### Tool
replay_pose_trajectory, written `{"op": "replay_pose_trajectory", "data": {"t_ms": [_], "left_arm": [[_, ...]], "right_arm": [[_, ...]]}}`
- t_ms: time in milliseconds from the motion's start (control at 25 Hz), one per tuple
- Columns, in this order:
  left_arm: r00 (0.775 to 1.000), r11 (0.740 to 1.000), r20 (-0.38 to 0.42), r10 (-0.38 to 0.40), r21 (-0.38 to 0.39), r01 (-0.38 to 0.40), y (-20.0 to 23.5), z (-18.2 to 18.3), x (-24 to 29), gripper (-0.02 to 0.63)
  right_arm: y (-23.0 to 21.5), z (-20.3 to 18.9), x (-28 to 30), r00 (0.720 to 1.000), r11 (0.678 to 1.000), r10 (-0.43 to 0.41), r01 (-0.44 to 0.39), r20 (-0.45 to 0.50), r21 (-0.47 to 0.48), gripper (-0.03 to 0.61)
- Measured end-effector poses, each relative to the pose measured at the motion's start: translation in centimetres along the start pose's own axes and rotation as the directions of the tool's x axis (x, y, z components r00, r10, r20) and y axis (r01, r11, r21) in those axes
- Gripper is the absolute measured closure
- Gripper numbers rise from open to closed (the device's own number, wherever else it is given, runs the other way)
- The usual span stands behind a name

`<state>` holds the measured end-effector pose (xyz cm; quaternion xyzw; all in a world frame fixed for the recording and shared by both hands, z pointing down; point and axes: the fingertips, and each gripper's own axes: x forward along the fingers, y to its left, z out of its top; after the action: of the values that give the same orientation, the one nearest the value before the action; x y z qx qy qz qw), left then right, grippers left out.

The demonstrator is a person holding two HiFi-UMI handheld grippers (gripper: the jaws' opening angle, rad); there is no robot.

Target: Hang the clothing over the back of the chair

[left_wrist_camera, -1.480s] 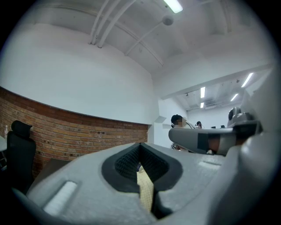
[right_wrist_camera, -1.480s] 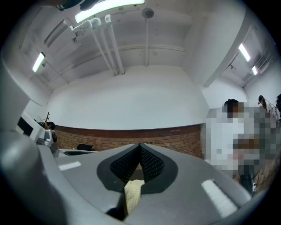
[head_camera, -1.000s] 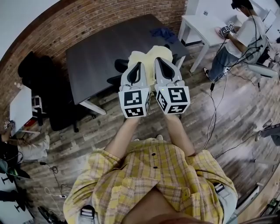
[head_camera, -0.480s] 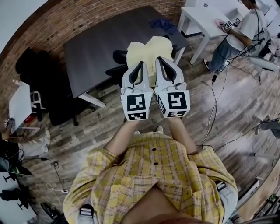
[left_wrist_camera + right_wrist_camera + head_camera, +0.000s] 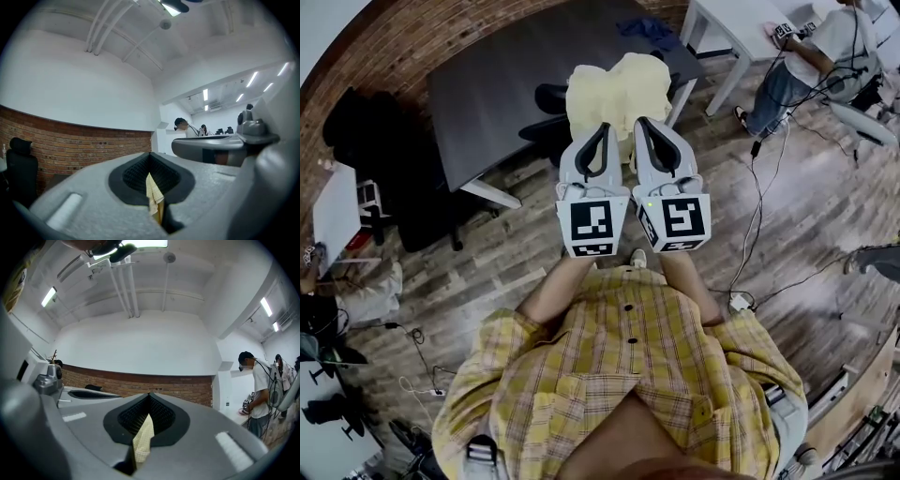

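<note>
A pale yellow garment hangs from both grippers, held up in front of me above a black office chair. My left gripper is shut on the cloth; a strip of the yellow cloth shows pinched between its jaws. My right gripper is shut on it too, with a checked yellow fold of cloth between its jaws. The two grippers stand side by side, close together, pointing up and forward. The garment hides most of the chair's back.
A dark table stands behind the chair, with a blue cloth on its far end. A white table and a person are at the right. Another black chair is at the left. Cables lie on the wood floor.
Both grippers and the garment have shifted slightly forward and up the picture, toward the table; the garment now spreads wider over the chair. The grip on the cloth is unchanged.
</note>
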<state>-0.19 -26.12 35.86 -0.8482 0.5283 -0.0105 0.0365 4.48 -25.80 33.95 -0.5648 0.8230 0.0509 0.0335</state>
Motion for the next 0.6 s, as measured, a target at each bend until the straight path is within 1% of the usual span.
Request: {"op": "replay_pose_trajectory", "data": {"t_ms": [240,600], "left_arm": [[1.000,1.000,0.002,-0.001,-0.019,0.001,-0.2,-0.6,-0.7,0.612],[1.000,0.999,-0.022,-0.017,-0.041,0.016,-0.6,-2.0,-1.4,0.612]], "right_arm": [[-0.2,-0.4,-0.8,1.000,1.000,-0.013,0.013,-0.005,0.007,0.580],[0.2,-1.7,-1.8,0.999,0.999,-0.028,0.029,-0.017,0.028,0.581]]}}
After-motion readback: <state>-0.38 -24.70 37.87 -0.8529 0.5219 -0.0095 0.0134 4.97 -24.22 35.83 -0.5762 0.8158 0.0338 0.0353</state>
